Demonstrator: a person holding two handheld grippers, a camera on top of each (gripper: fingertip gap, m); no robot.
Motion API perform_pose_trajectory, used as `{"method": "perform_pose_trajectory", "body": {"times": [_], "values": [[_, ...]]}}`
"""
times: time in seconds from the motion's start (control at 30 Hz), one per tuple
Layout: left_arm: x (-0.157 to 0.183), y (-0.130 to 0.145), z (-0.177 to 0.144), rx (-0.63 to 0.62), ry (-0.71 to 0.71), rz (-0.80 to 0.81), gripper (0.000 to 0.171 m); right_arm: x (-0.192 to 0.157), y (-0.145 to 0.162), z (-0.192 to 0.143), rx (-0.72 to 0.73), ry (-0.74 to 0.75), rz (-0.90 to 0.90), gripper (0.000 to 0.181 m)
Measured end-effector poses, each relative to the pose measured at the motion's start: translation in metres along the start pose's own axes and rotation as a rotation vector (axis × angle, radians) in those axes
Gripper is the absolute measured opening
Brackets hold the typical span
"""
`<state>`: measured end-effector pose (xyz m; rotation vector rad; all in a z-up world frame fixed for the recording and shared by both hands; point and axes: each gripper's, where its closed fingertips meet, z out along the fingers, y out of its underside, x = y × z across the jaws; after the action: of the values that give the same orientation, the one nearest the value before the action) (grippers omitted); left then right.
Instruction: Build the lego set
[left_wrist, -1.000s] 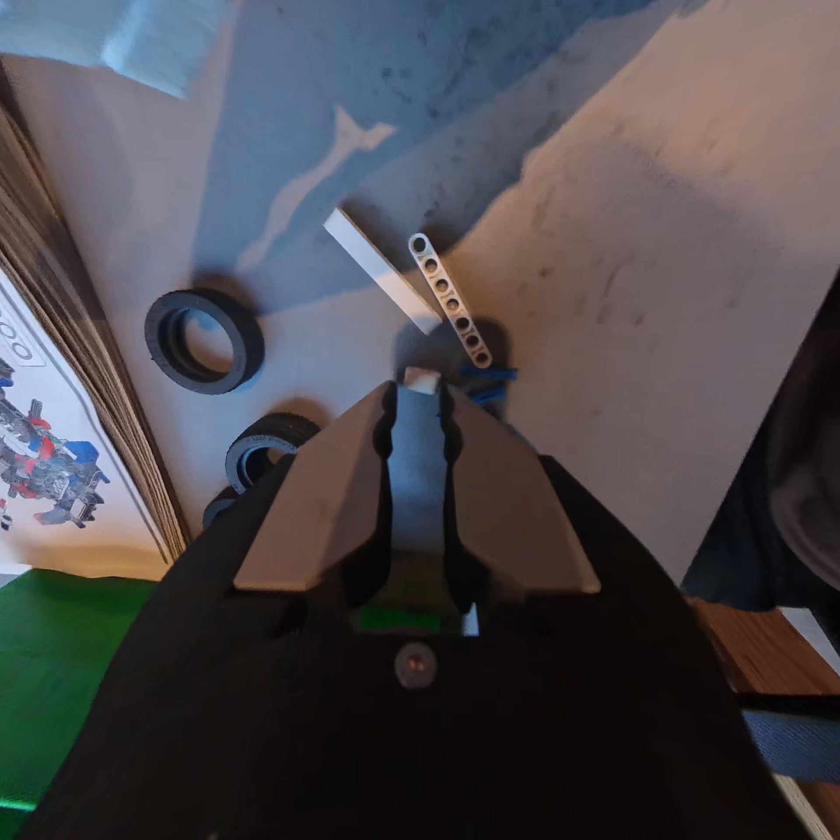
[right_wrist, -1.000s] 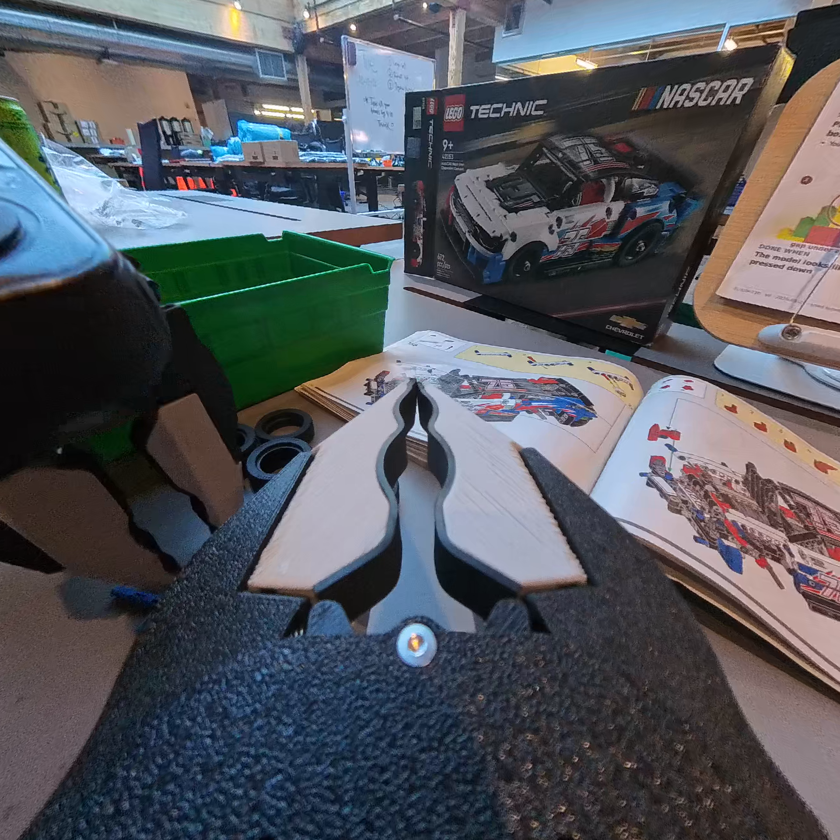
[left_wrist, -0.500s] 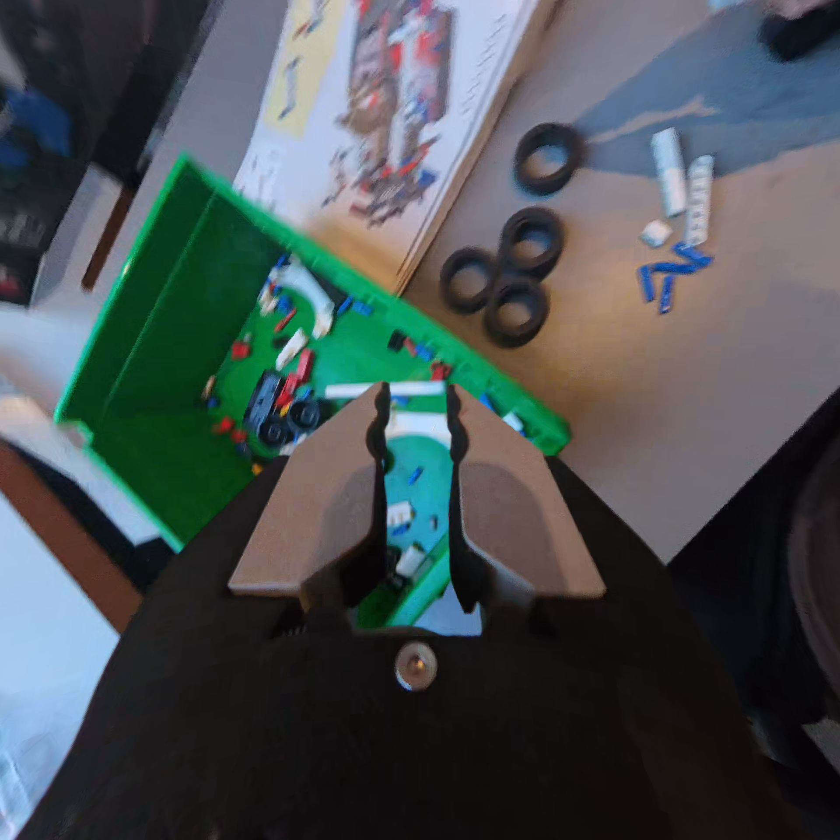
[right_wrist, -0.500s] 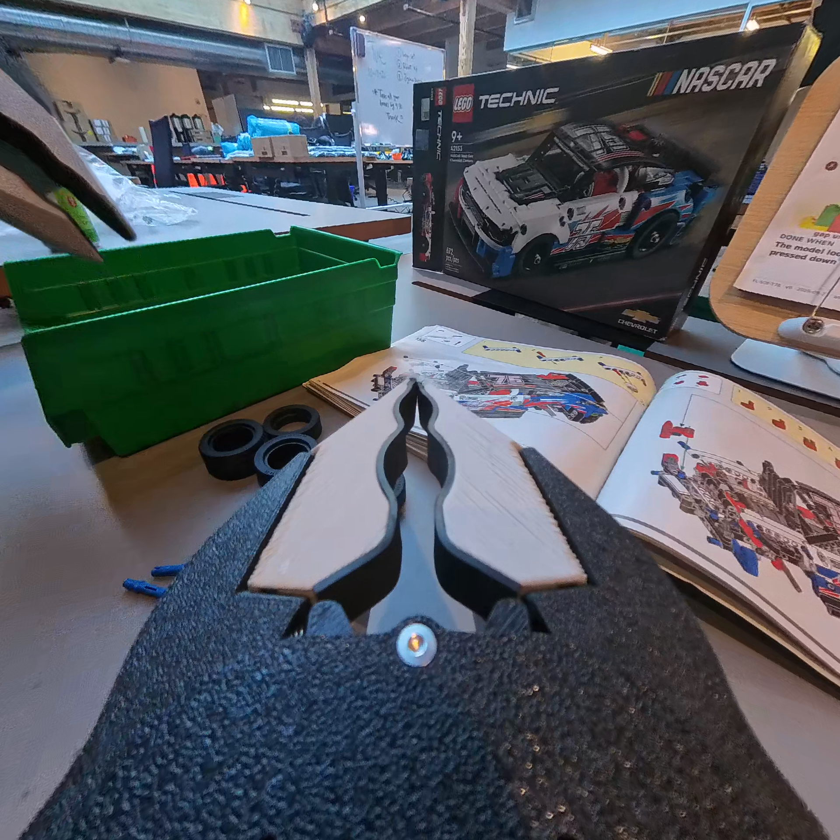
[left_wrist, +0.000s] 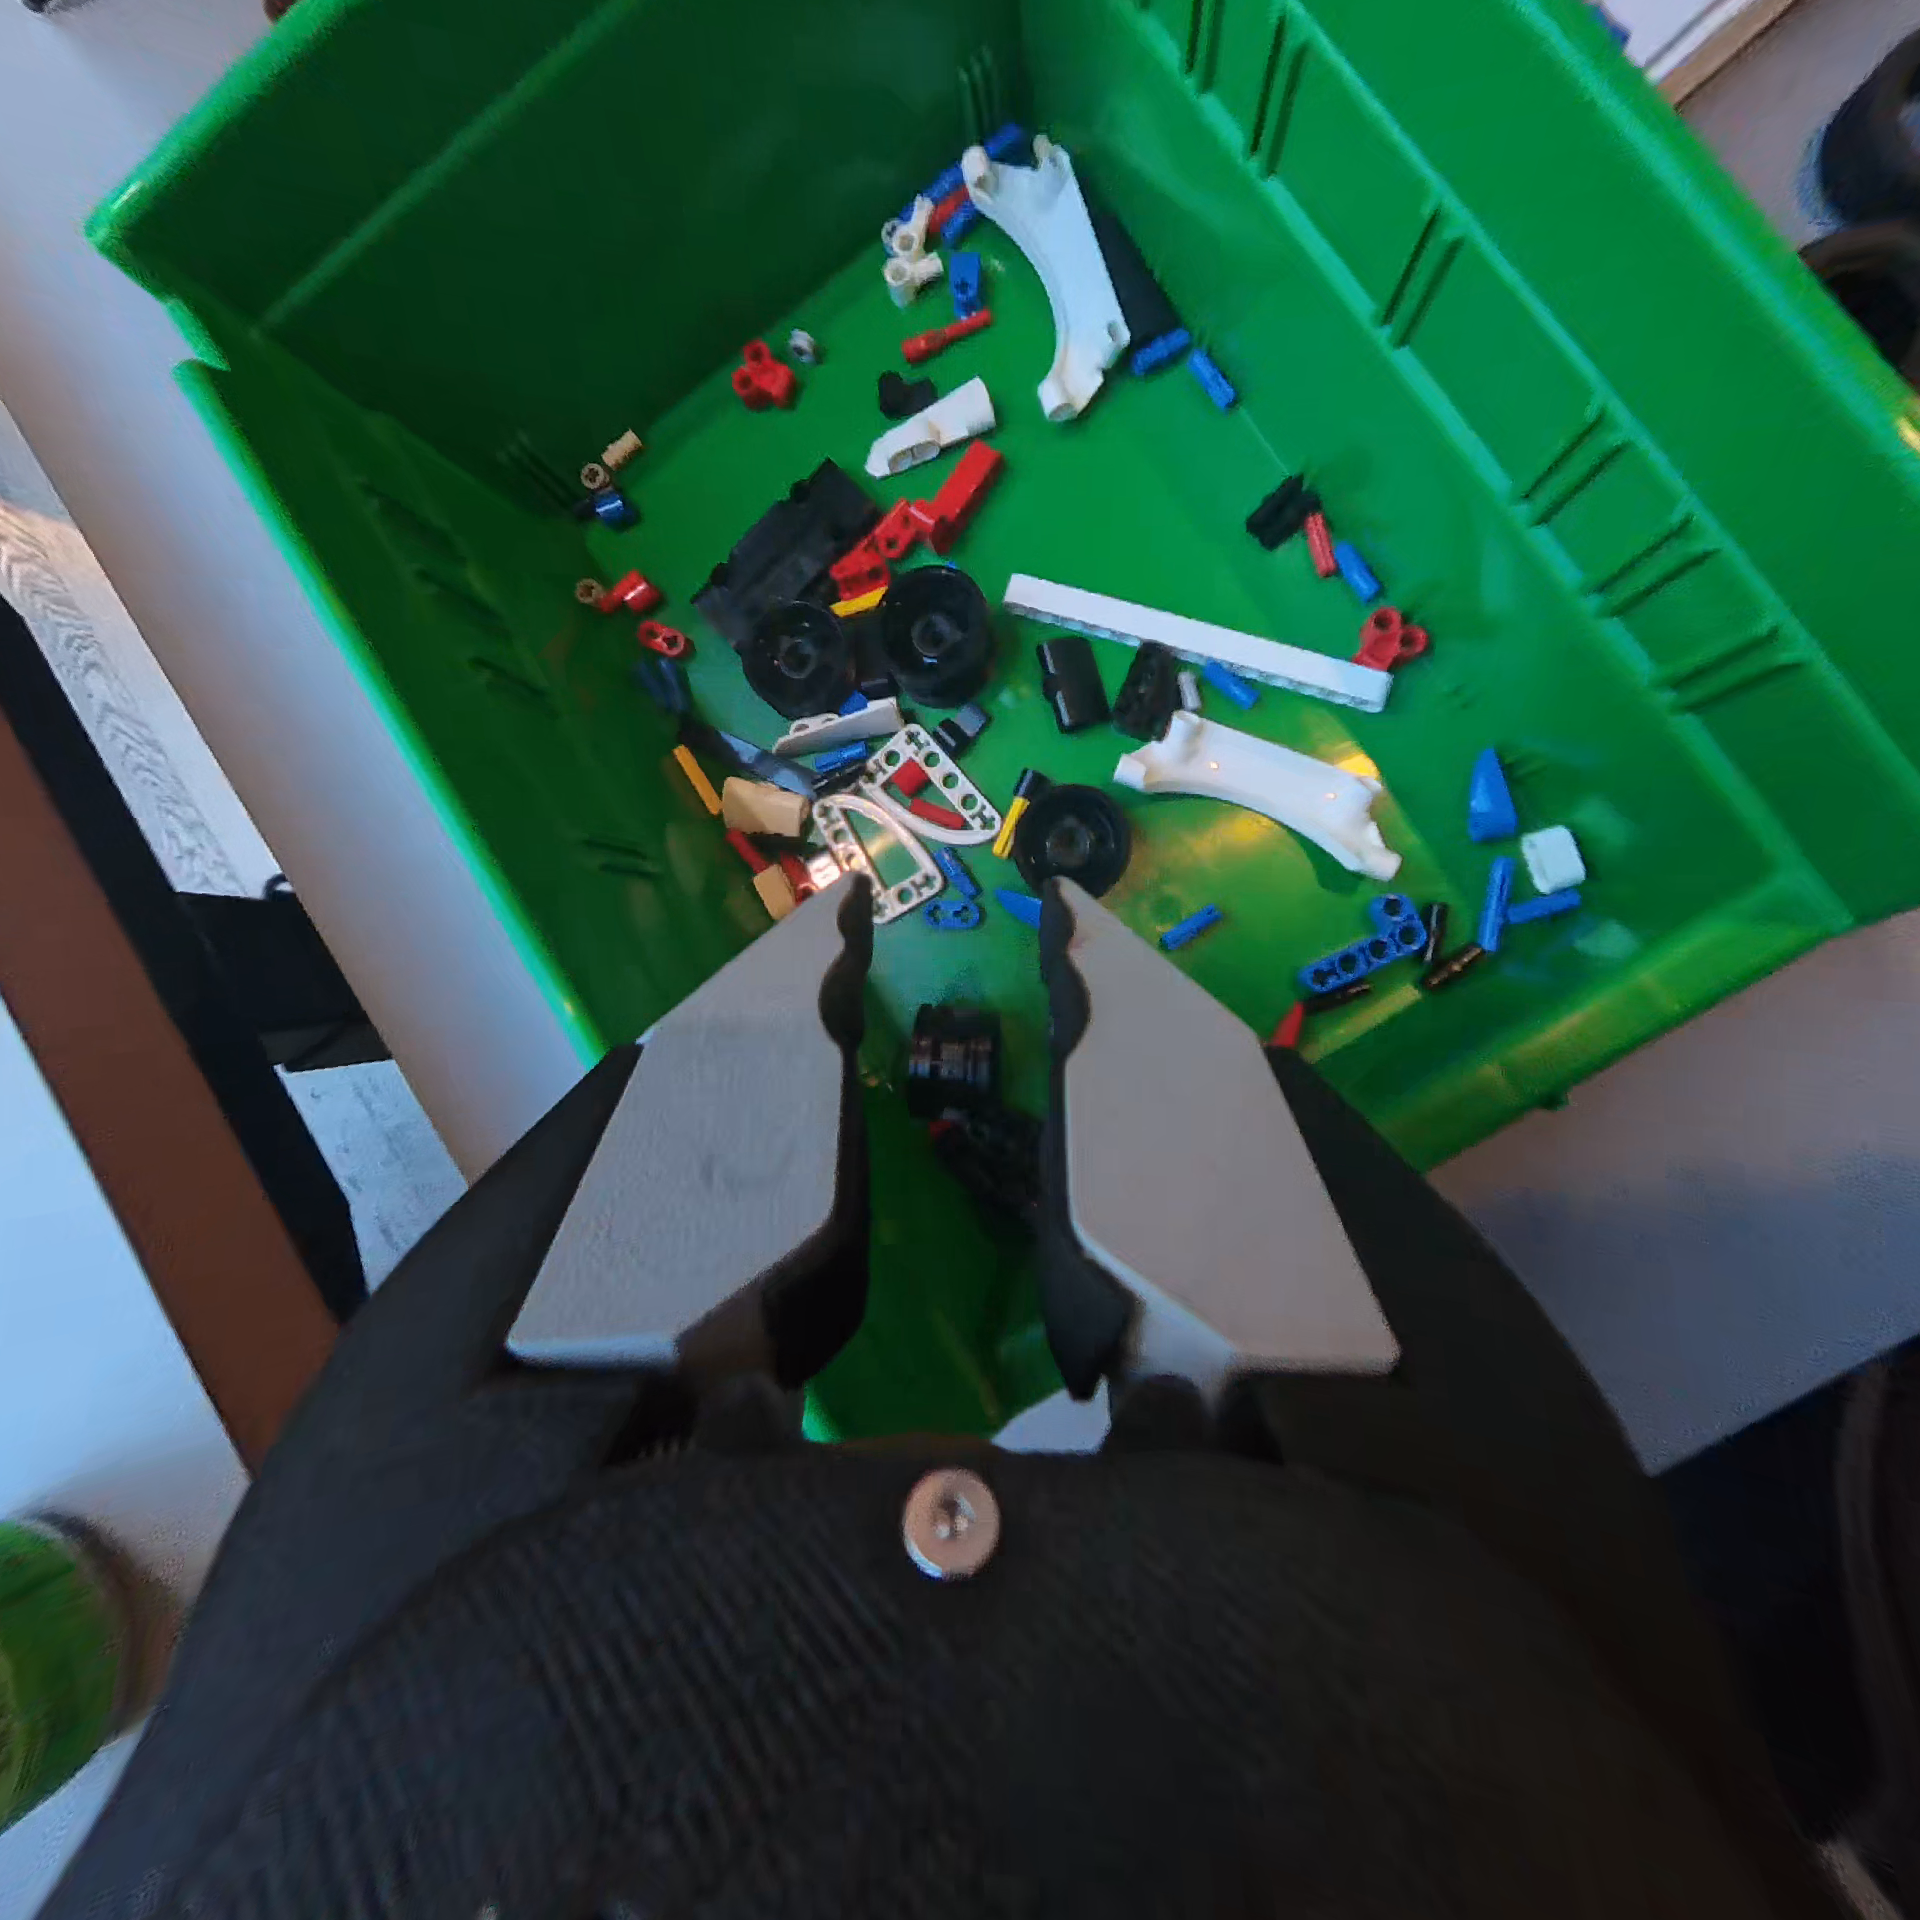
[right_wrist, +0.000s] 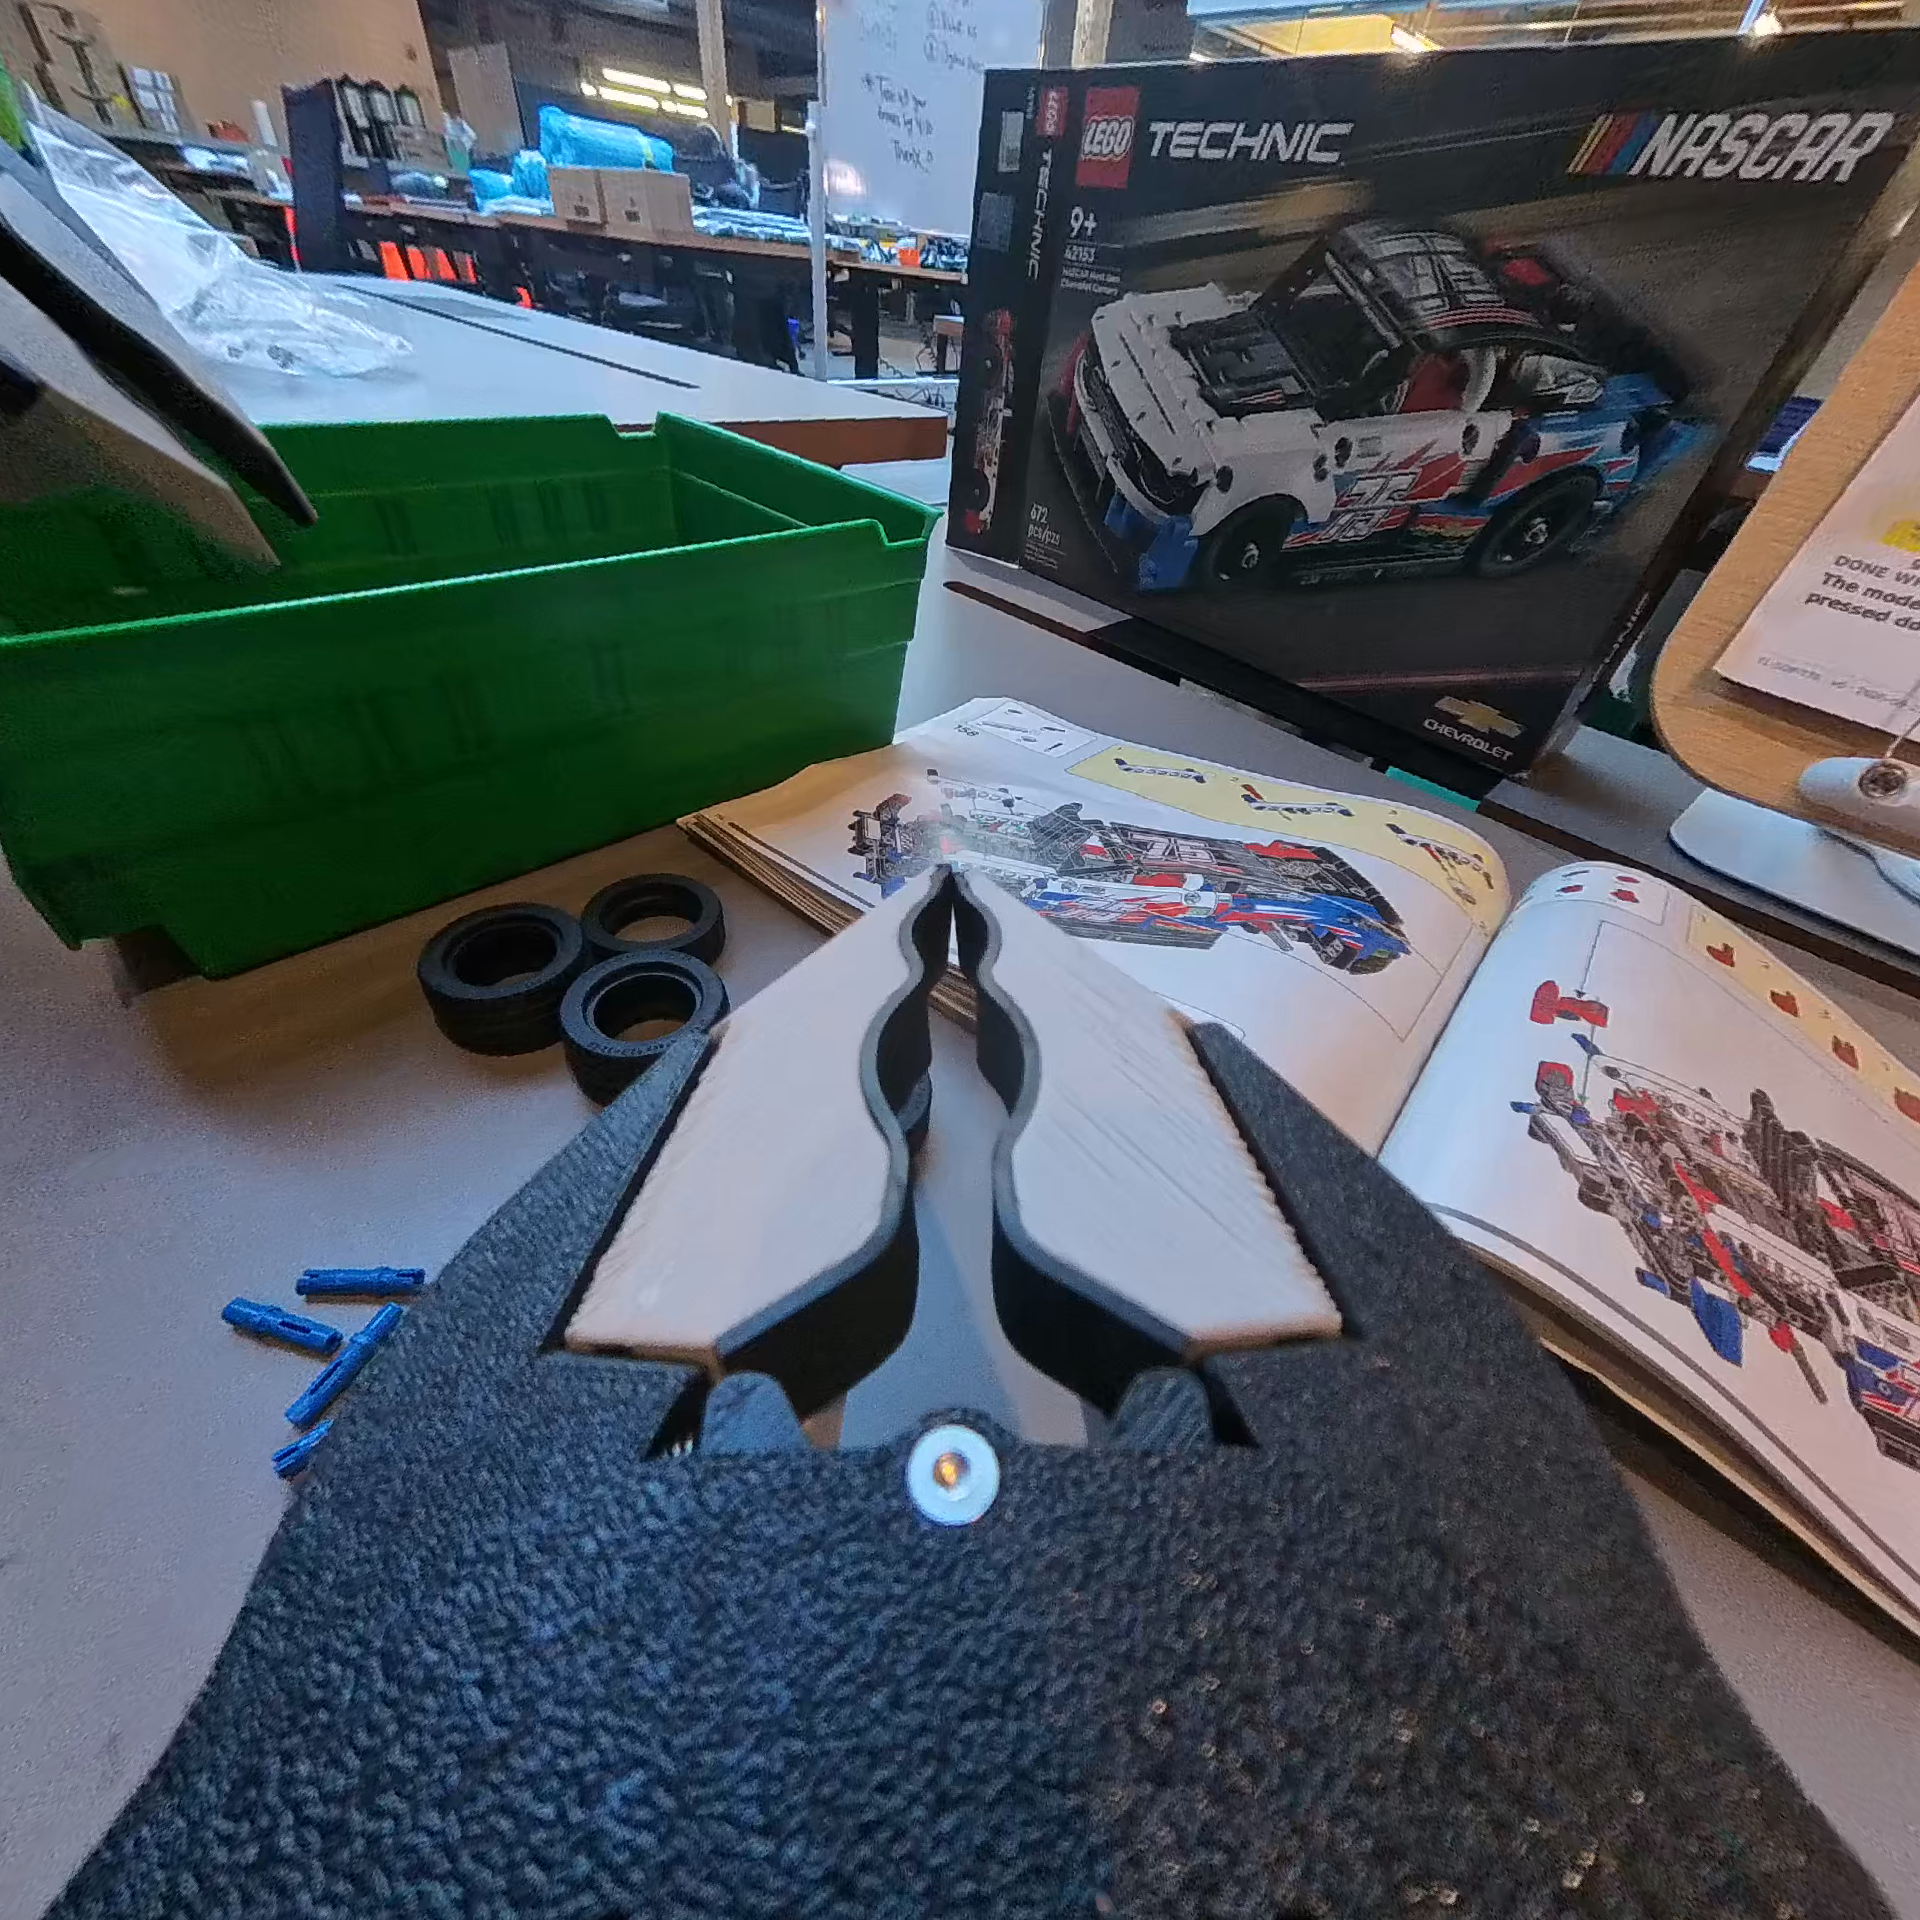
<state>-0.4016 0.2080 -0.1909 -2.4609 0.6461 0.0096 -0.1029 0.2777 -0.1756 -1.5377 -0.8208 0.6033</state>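
Note:
My left gripper (left_wrist: 951, 894) is open and empty, held above the green bin (left_wrist: 1475, 343). The bin holds several loose lego parts: black wheel hubs (left_wrist: 935, 634), a long white beam (left_wrist: 1195, 639), white curved panels (left_wrist: 1257, 790), and small red, blue and black pieces. In the right wrist view the left gripper's fingers (right_wrist: 135, 416) hang over the bin (right_wrist: 447, 675). My right gripper (right_wrist: 951, 878) is shut and empty, low over the table. Three black tyres (right_wrist: 577, 971) and several blue pins (right_wrist: 312, 1340) lie on the table in front of it.
An open instruction booklet (right_wrist: 1351, 987) lies ahead and to the right. The set's box (right_wrist: 1403, 364) stands behind it. A wooden stand with a sheet (right_wrist: 1818, 520) is at the far right. A clear plastic bag (right_wrist: 239, 301) lies behind the bin. Tip to tip, the grippers are about 30 centimetres apart.
My left gripper has swung left from the white beams and blue pins on the table to above the green bin, staying open. The right gripper has stayed shut and nearly still.

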Motion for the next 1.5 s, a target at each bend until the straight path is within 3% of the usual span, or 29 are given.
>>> {"method": "perform_pose_trajectory", "body": {"times": [0.23, 0.33, 0.47, 0.8, 0.93, 0.97, 1.27, 1.5], "values": [[0.016, 0.017, 0.006, -0.122, 0.127, 0.13, 0.029, -0.006, 0.003, 0.003, -0.02, -0.011, -0.04, 0.0], [0.01, 0.021, 0.01, -0.213, 0.097, 0.222, 0.029, -0.004, 0.001, 0.004, -0.007, -0.02, -0.018, 0.0], [0.019, 0.019, 0.016, -0.232, 0.157, 0.251, 0.028, 0.002, -0.004, 0.002, 0.027, -0.029, 0.046, 0.0], [0.121, 0.011, 0.03, -0.226, 0.548, 0.524, 0.02, 0.006, -0.007, 0.004, 0.05, -0.038, 0.083, 0.0], [0.139, 0.019, 0.041, -0.29, 0.634, 0.644, 0.016, 0.005, -0.008, 0.004, 0.056, -0.04, 0.083, 0.0], [0.142, 0.018, 0.043, -0.285, 0.656, 0.658, 0.007, 0.005, -0.008, 0.003, 0.06, -0.039, 0.085, 0.0], [0.151, 0.021, 0.047, -0.324, 0.742, 0.716, 0.005, 0.003, -0.007, 0.004, 0.053, -0.038, 0.071, 0.0], [0.113, 0.019, 0.055, -0.33, 0.592, 0.736, 0.006, 0.003, -0.007, 0.004, 0.05, -0.037, 0.064, 0.0]]}}
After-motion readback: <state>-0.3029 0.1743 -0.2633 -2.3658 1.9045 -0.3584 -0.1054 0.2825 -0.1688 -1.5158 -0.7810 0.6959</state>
